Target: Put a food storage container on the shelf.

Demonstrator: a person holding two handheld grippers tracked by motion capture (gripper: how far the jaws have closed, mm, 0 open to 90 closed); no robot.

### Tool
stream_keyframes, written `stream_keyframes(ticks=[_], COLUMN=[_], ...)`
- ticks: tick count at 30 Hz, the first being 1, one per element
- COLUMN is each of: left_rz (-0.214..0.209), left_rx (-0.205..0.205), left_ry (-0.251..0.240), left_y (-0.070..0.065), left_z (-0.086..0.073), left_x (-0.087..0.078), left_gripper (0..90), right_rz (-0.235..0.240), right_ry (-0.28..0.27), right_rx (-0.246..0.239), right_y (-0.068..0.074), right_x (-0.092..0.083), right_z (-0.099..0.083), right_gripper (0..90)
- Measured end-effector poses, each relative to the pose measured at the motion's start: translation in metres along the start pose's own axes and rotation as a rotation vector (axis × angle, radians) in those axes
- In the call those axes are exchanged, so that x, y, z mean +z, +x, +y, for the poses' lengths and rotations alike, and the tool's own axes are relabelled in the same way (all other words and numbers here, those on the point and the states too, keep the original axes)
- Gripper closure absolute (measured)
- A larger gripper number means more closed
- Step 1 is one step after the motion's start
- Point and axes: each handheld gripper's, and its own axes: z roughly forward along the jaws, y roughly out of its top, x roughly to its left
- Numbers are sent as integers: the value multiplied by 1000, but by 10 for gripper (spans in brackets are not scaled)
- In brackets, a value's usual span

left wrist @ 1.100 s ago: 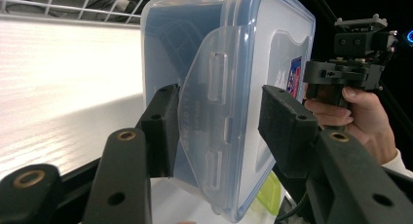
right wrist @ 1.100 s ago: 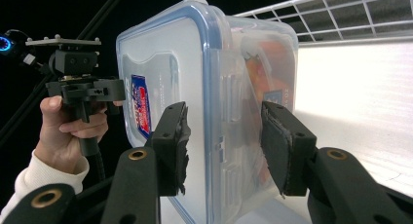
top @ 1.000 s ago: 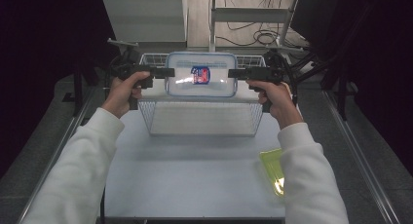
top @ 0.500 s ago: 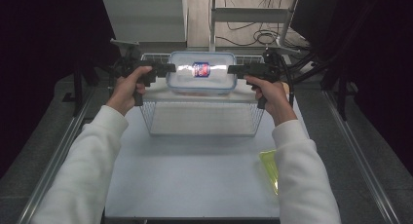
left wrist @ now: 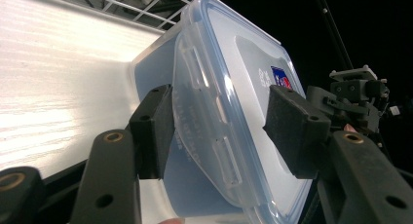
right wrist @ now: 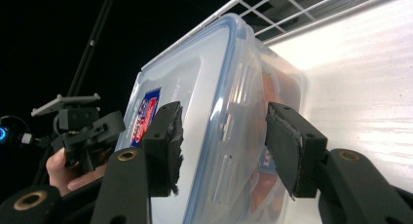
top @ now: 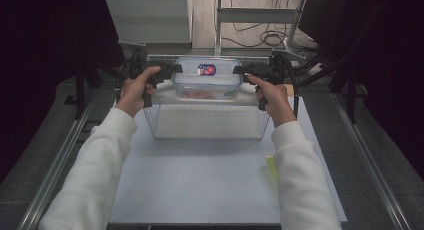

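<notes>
The plastic box (top: 207, 79) is a clear food tub with a snap-on lid (left wrist: 243, 63) and a red and blue sticker (top: 206, 69) on top. It sits inside the wire basket (top: 207, 121) at the far end of the desk (top: 200, 185), toward the back of it, and something reddish (right wrist: 272, 92) shows through the wall. It looks set down on the basket floor, but I can't be fully sure of that. I'd guess it's stiff and holds its shape, with a bit of weight from the contents, and that smooth plastic will be slippery, so a 1-sided pinch would probably let it tilt or slide. The best hold looks like the 2 short ends, 1 pad on the lid's edge and 1 under the base, next to the clip flaps (left wrist: 195, 63) rather than on them so nothing pops open. The left claw (top: 175, 69) has just been opening; the box's end sits between its jaws, the lower pad is right at the base, and the upper one looks off the lid, so about half open and not clamping. The right claw (top: 239, 69) is the same at the other end, its jaws also just opening and a gap showing at both pads (right wrist: 292, 151). A yellow-green thing (top: 271, 166) lies on the desk, well apart, near the right sleeve.
</notes>
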Motion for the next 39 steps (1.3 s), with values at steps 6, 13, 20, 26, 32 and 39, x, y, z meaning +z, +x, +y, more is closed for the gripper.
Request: stream_keyframes(ticks=[6,13,20,26,32,39], left_rz=[0,28,60,66,86,116], left_rx=[38,137,258,334,426,499], left_ry=[-34,-100,-99,-81,-58,-40], left_y=[-2,-14,-25,-33,-40,-32], left_z=[-2,-7,-23,-43,-62,-106], left_x=[1,-10,-23,-32,-40,-45], left_gripper=[367,260,240,234,234,239], right_rz=[18,24,-17,-82,-102,-123], right_ry=[-47,-109,-122,-131,-105,-33], right_rx=[19,-24,-152,-291,-415,-514], right_y=[-1,11,17,17,16,12], right_x=[-1,-12,-35,-56,-73,-86], right_z=[-3,-11,-17,-28,-47,-83], right_gripper=[430,395,383,380,375,332])
